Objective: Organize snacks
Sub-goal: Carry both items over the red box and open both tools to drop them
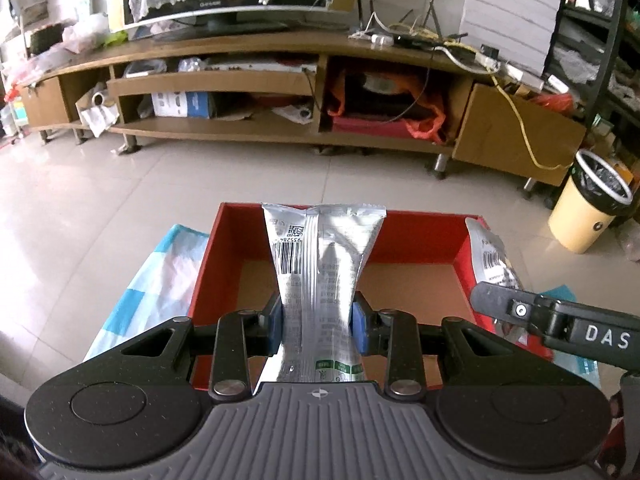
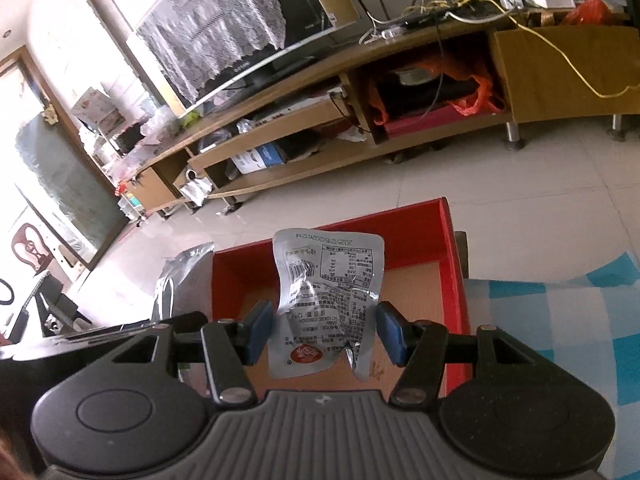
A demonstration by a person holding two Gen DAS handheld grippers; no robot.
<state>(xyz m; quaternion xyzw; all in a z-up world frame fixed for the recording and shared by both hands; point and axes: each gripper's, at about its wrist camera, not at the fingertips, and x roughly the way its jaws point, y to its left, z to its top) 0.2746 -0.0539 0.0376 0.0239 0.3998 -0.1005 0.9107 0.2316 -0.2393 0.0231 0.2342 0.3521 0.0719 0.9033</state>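
Observation:
My left gripper (image 1: 319, 322) is shut on a long silver snack packet (image 1: 320, 264) with a barcode, held over the open red box (image 1: 416, 236), whose cardboard floor is bare. My right gripper (image 2: 322, 330) holds a small crumpled silver snack pouch (image 2: 328, 300) between its blue pads (image 2: 256, 330), over the same red box (image 2: 450, 264). The pads touch the pouch's edges loosely. The right gripper's finger (image 1: 520, 308) and its pouch (image 1: 492, 256) show at the box's right side in the left wrist view. The left packet (image 2: 180, 276) shows at the left in the right wrist view.
The box sits on a blue-and-white checked cloth (image 1: 148, 280), also seen in the right wrist view (image 2: 560, 320). Beyond lies tiled floor (image 1: 200, 172), a long wooden TV stand (image 1: 280, 80) full of clutter, and a yellow bin (image 1: 588, 204) at right.

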